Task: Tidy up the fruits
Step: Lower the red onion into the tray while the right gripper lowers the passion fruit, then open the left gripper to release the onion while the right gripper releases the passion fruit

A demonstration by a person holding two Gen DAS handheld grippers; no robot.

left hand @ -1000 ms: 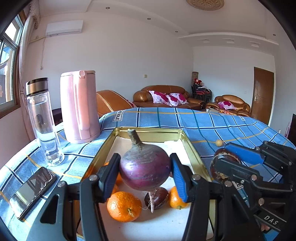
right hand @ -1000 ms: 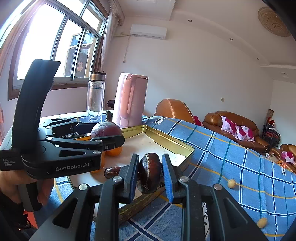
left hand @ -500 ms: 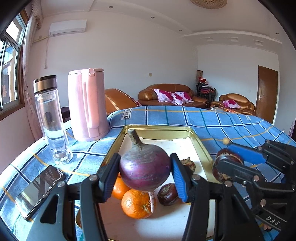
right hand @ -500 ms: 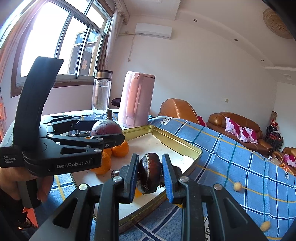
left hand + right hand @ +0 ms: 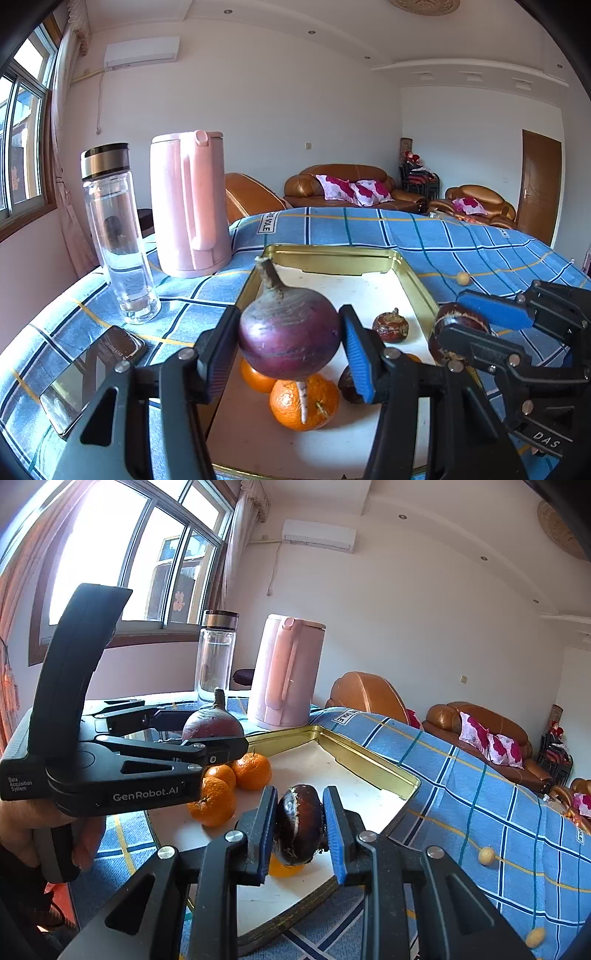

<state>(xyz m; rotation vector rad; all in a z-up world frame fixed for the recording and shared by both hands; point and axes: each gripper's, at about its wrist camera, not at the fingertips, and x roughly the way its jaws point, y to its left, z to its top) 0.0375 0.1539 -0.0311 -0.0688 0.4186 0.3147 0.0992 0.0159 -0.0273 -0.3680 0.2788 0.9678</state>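
Purple root (image 5: 290,338): centre of the left wrist view, stalk up and thin root tail hanging down, clamped between the two pads of the left gripper (image 5: 290,349) and held above the tray.
Dark round fruit (image 5: 300,823): lower centre of the right wrist view, pinched between the blue pads of the right gripper (image 5: 300,829), above the near corner of the tray.
Tray (image 5: 325,254): gold-rimmed, white floor, filling the lower middle of the left view.
In the tray: an orange (image 5: 304,402) straight below the root, a second orange (image 5: 255,378) just left of it, a dark fruit (image 5: 349,382) partly behind the gripper's blue pad, and a wrinkled brown fruit (image 5: 390,325) toward the right rim.
Tablecloth (image 5: 461,243): blue plaid, under everything.
Pink jug (image 5: 190,203): upper left of the tray.
Clear bottle (image 5: 116,236): left of the jug.
Phone (image 5: 88,373): lower left, lying flat.
Small yellow ball (image 5: 462,278): on the cloth, right of the tray.
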